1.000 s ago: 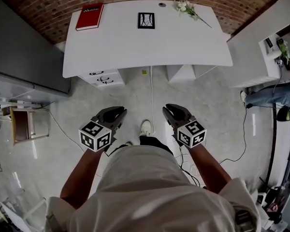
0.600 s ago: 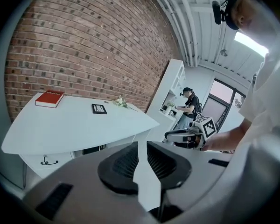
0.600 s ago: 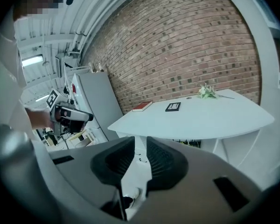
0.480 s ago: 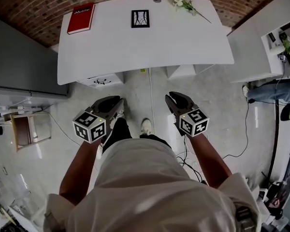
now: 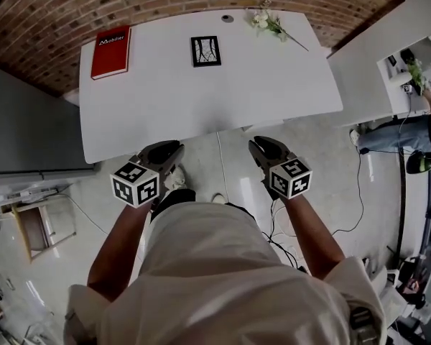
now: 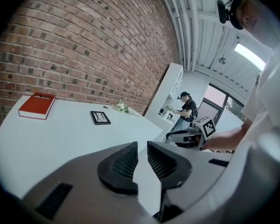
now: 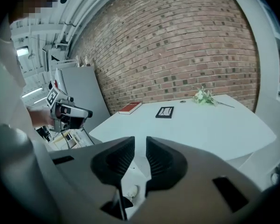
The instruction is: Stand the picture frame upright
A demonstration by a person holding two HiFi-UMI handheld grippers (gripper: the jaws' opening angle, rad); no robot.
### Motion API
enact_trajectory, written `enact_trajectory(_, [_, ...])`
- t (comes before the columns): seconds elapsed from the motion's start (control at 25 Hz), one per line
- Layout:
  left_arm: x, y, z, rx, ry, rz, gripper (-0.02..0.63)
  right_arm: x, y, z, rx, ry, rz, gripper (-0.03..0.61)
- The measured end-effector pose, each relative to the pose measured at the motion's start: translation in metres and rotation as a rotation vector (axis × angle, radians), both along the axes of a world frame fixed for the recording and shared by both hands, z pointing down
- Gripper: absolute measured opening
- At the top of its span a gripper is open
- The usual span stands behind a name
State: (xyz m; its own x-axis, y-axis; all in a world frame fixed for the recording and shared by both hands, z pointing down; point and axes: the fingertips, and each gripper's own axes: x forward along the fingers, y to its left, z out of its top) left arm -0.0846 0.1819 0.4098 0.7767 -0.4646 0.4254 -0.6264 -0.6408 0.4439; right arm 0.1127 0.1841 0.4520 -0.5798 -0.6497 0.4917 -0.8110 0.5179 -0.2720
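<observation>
Person has walked up: the large white desk (image 5: 201,99) sits lower and bigger in the head view than a second ago, and its near edge is now right at both grippers. Left gripper (image 5: 167,152), lower left of centre: jaws have just been opening, now partly apart, nothing between them. Right gripper (image 5: 262,148), right of centre: jaws a narrow gap apart, also empty. So this is approach only, with no reach yet and the task not begun.

Far side of the desk, left to right:
- red hardback book (image 5: 110,52), upper left
- small black rectangular picture frame (image 5: 205,51), upper middle
- white flower sprig (image 5: 269,24), upper right

The picture frame lies flat, face up, showing a white picture with dark branch-like lines. It is well apart from both grippers and looks thin and light. Whether it has a back stand can't be told.
</observation>
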Motion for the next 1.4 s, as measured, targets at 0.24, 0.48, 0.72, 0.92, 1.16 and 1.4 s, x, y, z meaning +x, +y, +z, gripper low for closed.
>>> enact_trajectory(0.24, [-0.032,-0.065,-0.003,-0.023,0.040,0.051,0.058,-0.025,-0.062,0.001,-0.030,0.011,0.088,0.060])
enact_trajectory(0.48, [-0.052,-0.120,0.012,-0.033,0.037,0.099,0.058,-0.044,-0.116,0.020,-0.088,-0.016,0.163,0.060])
enact_trajectory(0.72, [-0.046,-0.171,0.028,-0.063,0.049,0.082,0.072,-0.049,-0.174,0.026,-0.100,-0.009,0.129,0.060])
enact_trajectory(0.92, [-0.031,-0.211,0.044,-0.109,0.038,0.061,0.072,-0.048,-0.227,0.043,-0.141,-0.002,0.060,0.060])
enact_trajectory(1.16, [-0.006,-0.264,0.067,-0.154,0.019,0.052,0.072,-0.035,-0.292,0.066,-0.198,-0.045,0.039,0.060])
enact_trajectory(1.4, [0.016,-0.307,0.097,-0.211,-0.009,0.029,0.083,-0.030,-0.340,0.091,-0.243,-0.048,-0.030,0.060])
